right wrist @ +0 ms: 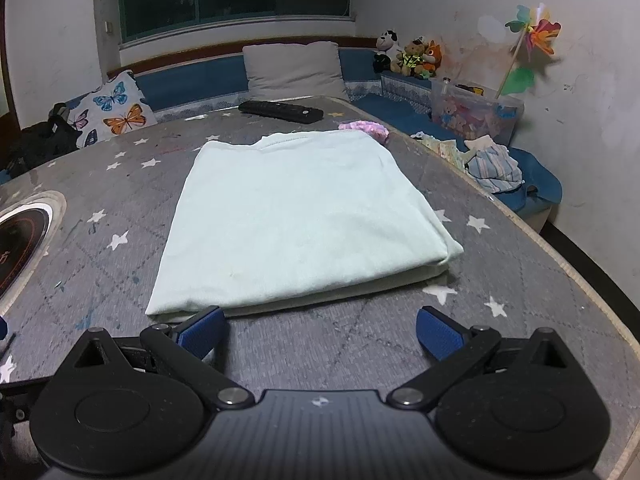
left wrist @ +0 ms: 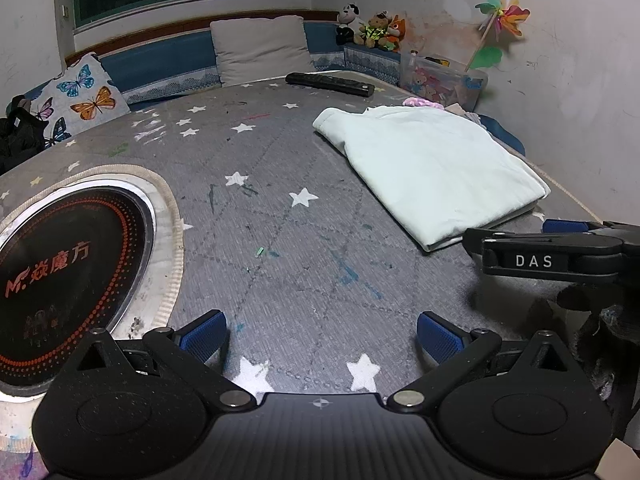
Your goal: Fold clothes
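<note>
A pale green garment [right wrist: 296, 216] lies folded into a flat rectangle on the grey star-patterned table [right wrist: 360, 352]. It also shows in the left wrist view [left wrist: 436, 172], off to the right. My right gripper [right wrist: 320, 336] is open and empty, just in front of the garment's near edge, its left pad [right wrist: 202, 334] almost at the fold. My left gripper [left wrist: 320, 338] is open and empty over bare table, left of the garment. The right gripper's body marked DAS [left wrist: 552, 256] shows at the right edge of the left wrist view.
A round black induction cooktop [left wrist: 68, 272] is set in the table at the left. A black remote [right wrist: 280, 111] and a pink knit item [right wrist: 366, 128] lie beyond the garment. Loose clothes [right wrist: 492, 164] lie on the blue bench at right. The table edge [right wrist: 560, 264] curves close on the right.
</note>
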The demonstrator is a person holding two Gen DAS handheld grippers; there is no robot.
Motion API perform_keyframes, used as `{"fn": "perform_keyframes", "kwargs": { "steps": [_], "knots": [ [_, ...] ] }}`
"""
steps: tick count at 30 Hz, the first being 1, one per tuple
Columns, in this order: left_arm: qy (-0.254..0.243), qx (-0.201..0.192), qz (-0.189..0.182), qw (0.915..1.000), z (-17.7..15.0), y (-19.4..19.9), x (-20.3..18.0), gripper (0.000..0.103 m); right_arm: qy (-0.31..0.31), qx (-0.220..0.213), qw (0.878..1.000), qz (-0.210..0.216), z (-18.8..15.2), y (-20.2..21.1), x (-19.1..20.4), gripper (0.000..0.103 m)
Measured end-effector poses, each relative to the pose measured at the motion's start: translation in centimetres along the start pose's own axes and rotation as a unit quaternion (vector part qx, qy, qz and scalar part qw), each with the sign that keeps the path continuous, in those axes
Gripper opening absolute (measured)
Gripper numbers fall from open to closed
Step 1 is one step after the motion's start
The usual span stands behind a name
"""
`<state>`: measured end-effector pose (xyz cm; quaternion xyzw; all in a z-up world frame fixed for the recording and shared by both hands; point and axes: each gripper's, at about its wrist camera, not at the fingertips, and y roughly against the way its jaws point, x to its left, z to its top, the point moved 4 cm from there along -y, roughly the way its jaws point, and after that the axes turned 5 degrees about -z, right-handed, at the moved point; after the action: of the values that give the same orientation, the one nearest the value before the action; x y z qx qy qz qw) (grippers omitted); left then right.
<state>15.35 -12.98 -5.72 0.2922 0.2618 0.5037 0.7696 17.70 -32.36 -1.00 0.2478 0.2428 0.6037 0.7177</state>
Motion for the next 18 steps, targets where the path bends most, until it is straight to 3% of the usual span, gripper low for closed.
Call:
{"fn": "perform_keyframes", "kwargs": {
  "steps": [18],
  "knots": [
    [-0.001, 0.003, -0.005, 1.0000, 0.04, -0.22, -0.10, 0.103, -0.010, -0.003, 1.000, -0.003, 0.38, -0.69, 0.29, 0.103]
  ]
}}
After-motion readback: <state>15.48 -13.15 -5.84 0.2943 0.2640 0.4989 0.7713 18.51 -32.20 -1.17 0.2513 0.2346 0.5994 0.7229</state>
